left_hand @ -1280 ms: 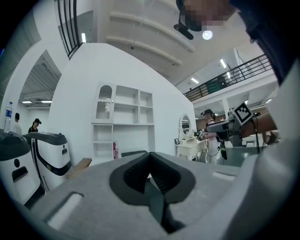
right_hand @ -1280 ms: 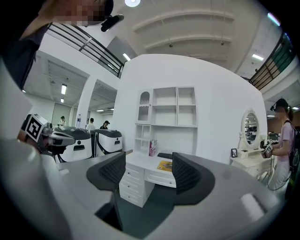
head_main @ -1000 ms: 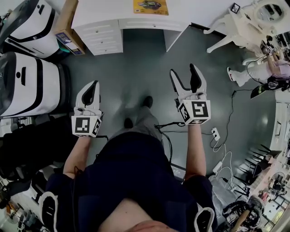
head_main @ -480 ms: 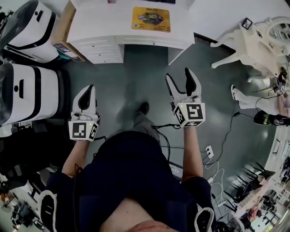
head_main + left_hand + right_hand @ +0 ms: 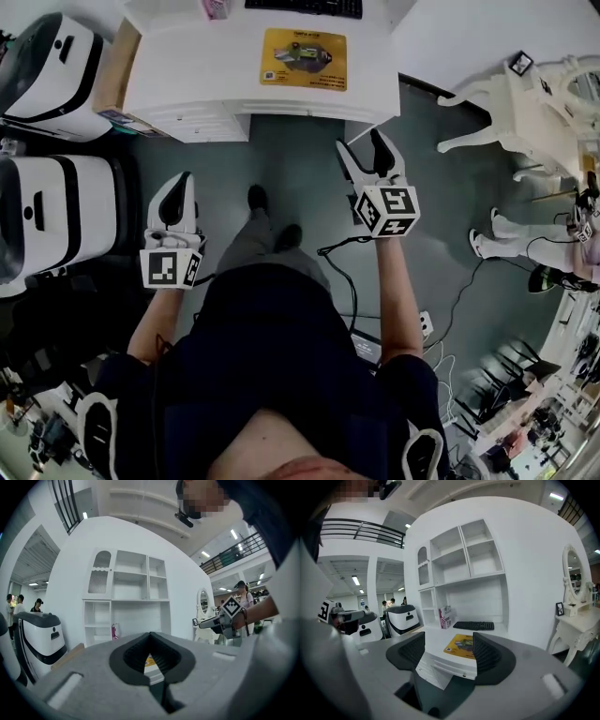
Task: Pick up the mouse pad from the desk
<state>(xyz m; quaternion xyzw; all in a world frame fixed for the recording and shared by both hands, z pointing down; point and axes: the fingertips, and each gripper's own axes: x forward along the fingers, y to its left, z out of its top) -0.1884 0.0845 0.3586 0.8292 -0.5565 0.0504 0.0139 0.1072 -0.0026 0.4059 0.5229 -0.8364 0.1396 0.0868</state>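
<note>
The yellow mouse pad point(image 5: 303, 58) lies flat on the white desk point(image 5: 187, 75), just in front of a black keyboard point(image 5: 305, 7). My right gripper point(image 5: 362, 145) is open and empty, held in the air over the floor just short of the desk's front edge. In the right gripper view the mouse pad point(image 5: 464, 646) shows between the spread jaws of that gripper point(image 5: 449, 651). My left gripper point(image 5: 178, 183) is shut and empty, lower left of the desk. In the left gripper view a sliver of the pad point(image 5: 149, 660) shows behind the left gripper point(image 5: 150, 641).
A pink box point(image 5: 216, 7) stands on the desk beside the keyboard. Two large white machines point(image 5: 47, 202) and a cardboard box point(image 5: 108, 75) are at the left. A white vanity table point(image 5: 525, 84) stands at the right. Cables point(image 5: 450, 309) trail on the grey floor.
The person has stepped toward the desk, so the desk and mouse pad have come fully into view and closer to both grippers. Neither gripper's jaws have changed.
</note>
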